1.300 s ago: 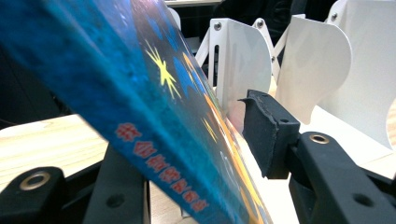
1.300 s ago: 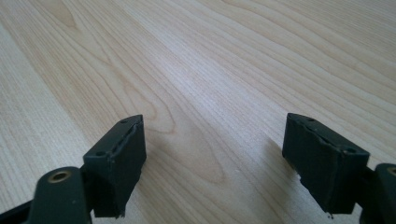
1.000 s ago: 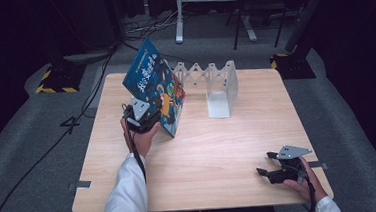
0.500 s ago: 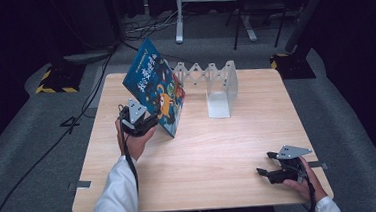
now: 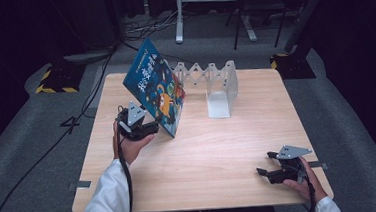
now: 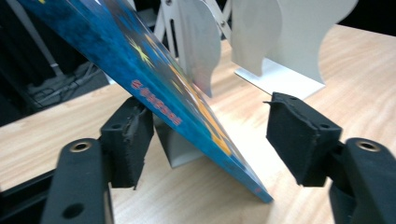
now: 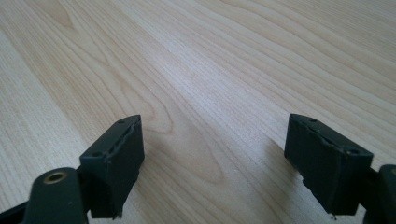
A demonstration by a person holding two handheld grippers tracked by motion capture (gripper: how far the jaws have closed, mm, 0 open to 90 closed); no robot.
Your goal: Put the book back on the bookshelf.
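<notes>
A blue picture book (image 5: pixel 155 91) stands tilted on the wooden table (image 5: pixel 219 149), one lower corner on the wood, against the left end of a white folding book rack (image 5: pixel 214 84). My left gripper (image 5: pixel 151 128) sits at the book's lower left edge. In the left gripper view the book (image 6: pixel 154 70) runs between the jaws, which have just been opening. The right pad (image 6: pixel 299 135) stands well off the cover, and the gripper (image 6: pixel 210 135) is open. The rack's plates (image 6: pixel 280 37) rise behind. My right gripper (image 5: pixel 266 163) rests open near the front right edge, with bare wood between its jaws (image 7: pixel 215 154).
The table's front and middle are bare wood. Grey carpet surrounds the table, with cables on the floor at the left and yellow-black striped blocks (image 5: pixel 54 80) at the back corners. A white desk frame (image 5: pixel 209 4) stands behind.
The left jaws have widened off the book and the hand has drawn slightly back to the left. The book stays tilted against the rack. The right gripper has not moved.
</notes>
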